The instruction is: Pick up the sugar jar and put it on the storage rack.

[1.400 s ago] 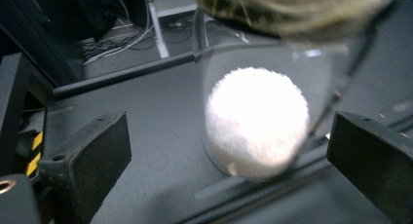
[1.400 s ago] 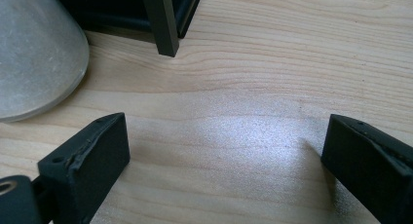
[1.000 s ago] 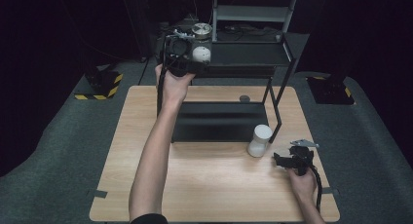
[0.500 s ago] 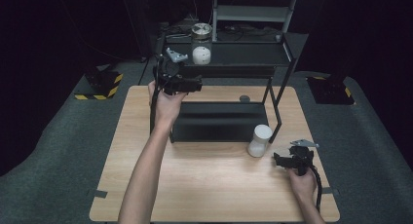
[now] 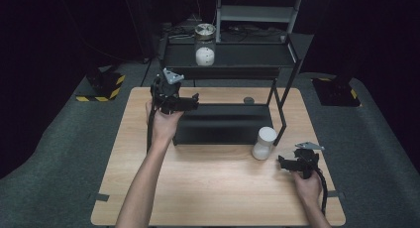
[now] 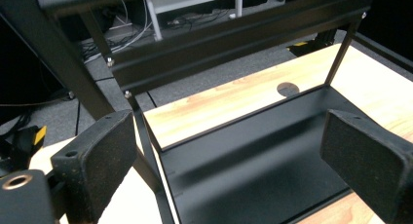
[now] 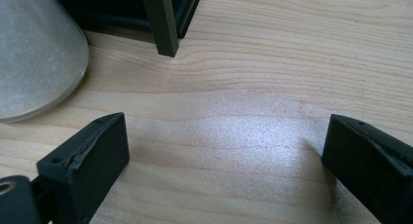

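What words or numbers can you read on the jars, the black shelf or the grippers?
None: no words, numbers or brand names can be read.
Glass jar on the top shelf: no label to read.
White jar on the table: plain.
Left gripper and right gripper: plain black pads, no marks.
Yellow-and-black stripes on the floor block: a warning pattern, no letters.

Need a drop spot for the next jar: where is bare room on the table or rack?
Free: the near wood of the table between both forearms, and the rack's lower tray. Top shelf is open right of the glass jar. Crowded: white container by the rack leg.
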### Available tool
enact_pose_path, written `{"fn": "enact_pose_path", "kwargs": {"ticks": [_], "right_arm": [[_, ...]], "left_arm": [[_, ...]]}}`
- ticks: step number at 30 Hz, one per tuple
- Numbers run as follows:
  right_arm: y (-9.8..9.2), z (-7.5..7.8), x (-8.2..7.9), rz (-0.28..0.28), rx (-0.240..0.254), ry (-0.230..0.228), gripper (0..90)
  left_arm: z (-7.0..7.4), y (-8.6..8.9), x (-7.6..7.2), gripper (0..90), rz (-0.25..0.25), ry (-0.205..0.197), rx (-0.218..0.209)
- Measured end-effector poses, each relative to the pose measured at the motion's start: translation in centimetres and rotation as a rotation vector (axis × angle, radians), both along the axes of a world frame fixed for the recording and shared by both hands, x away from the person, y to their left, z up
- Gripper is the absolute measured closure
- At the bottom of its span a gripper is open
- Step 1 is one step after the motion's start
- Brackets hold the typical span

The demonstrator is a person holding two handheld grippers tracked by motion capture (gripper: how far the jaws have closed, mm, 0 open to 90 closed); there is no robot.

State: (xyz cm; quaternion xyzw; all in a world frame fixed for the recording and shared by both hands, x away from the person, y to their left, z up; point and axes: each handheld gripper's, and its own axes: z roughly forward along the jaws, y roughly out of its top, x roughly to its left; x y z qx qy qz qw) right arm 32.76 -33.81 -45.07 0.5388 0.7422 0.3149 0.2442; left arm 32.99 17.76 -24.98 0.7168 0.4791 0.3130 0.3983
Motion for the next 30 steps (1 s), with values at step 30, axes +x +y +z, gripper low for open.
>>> {"fn": "enact_pose_path", "kwargs": {"ticks": [30], "right_arm": [[0.0, 0.0, 0.0, 0.0, 0.0, 0.0, 2.4]], "left_arm": [[-6.7, 0.8, -1.0, 6.8, -0.056, 0.113, -0.038]]}}
